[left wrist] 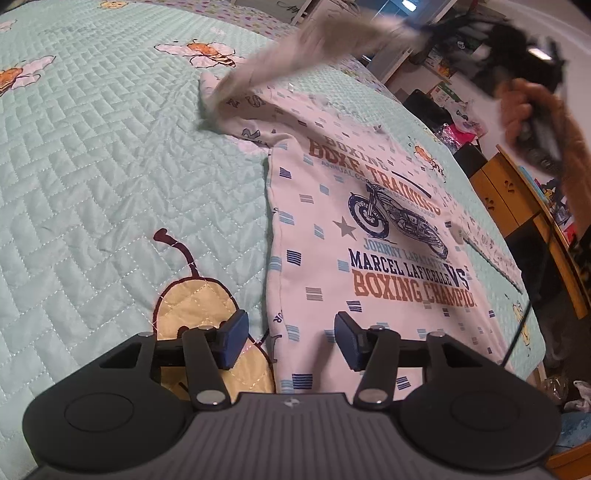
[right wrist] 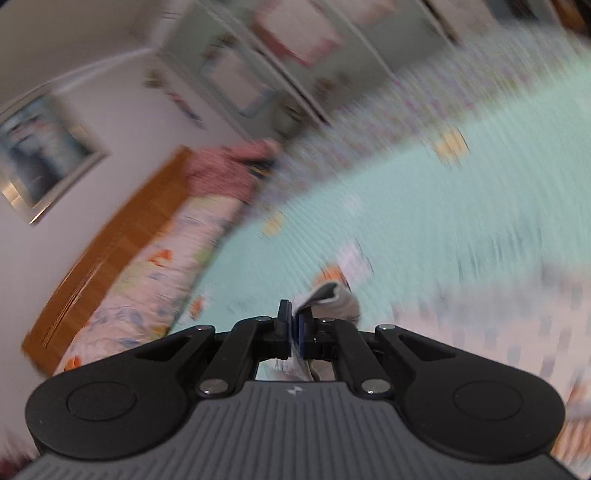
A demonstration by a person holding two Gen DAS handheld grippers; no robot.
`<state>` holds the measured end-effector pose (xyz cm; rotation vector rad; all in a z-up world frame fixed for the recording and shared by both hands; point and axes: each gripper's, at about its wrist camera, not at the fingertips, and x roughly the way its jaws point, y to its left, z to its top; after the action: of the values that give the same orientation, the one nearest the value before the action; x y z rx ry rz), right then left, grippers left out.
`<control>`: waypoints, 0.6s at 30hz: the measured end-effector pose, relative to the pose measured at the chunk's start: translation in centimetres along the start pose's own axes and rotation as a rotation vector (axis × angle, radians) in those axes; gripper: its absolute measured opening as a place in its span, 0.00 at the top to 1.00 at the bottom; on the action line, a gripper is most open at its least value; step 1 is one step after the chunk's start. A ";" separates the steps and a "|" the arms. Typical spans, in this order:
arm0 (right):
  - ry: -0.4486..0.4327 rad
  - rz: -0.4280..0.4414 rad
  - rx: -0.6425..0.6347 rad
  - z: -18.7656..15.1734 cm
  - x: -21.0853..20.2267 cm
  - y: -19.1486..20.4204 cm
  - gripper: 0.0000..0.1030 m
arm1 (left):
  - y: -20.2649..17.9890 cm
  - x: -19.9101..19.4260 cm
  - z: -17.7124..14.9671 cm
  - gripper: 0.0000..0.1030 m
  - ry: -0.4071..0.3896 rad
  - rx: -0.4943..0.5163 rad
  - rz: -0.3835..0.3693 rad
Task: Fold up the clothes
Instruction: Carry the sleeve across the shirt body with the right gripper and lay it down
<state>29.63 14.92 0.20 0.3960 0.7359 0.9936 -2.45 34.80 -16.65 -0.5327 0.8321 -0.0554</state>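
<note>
Jaws of the left gripper stand apart with nothing between them, poised low over the near hem of the shirt. One pad sits above the yellow pear patch on the quilt, the other above the shirt's printed fabric. No contact with the cloth can be made out.

Shirt lies mostly flat on the bed, print side up, its left edge running straight away from the gripper. Motorcycle graphic and boxing lettering are readable at mid-garment.

Farther off, one sleeve is lifted clear of the quilt and stretched toward the right gripper, which a hand carries high at the frame's upper right. In the right wrist view that gripper is clamped tight on a grey cuff; the background is heavily blurred.

Judgement: the step is folding the sleeve in across the body. Doing it well calls for carrying the cuff over the chest, laying it down smooth, and using the left gripper to steady the hem so the body does not drag.
</note>
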 end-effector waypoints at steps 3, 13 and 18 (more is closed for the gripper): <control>0.000 -0.030 -0.114 1.1 -3.4 -1.3 0.96 | -0.5 0.1 -0.1 0.46 -0.002 0.029 0.017; 0.257 -0.368 0.058 -7.7 -3.2 -15.8 0.90 | -3.0 0.8 -0.8 0.36 0.003 0.170 0.108; 0.242 -0.327 0.100 -8.4 -3.7 -16.3 0.83 | -3.6 1.2 -0.9 0.28 0.010 0.189 0.127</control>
<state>32.32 3.29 -14.26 0.2335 1.0363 0.7036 -1.72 31.00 -16.25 -0.3016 0.8592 -0.0194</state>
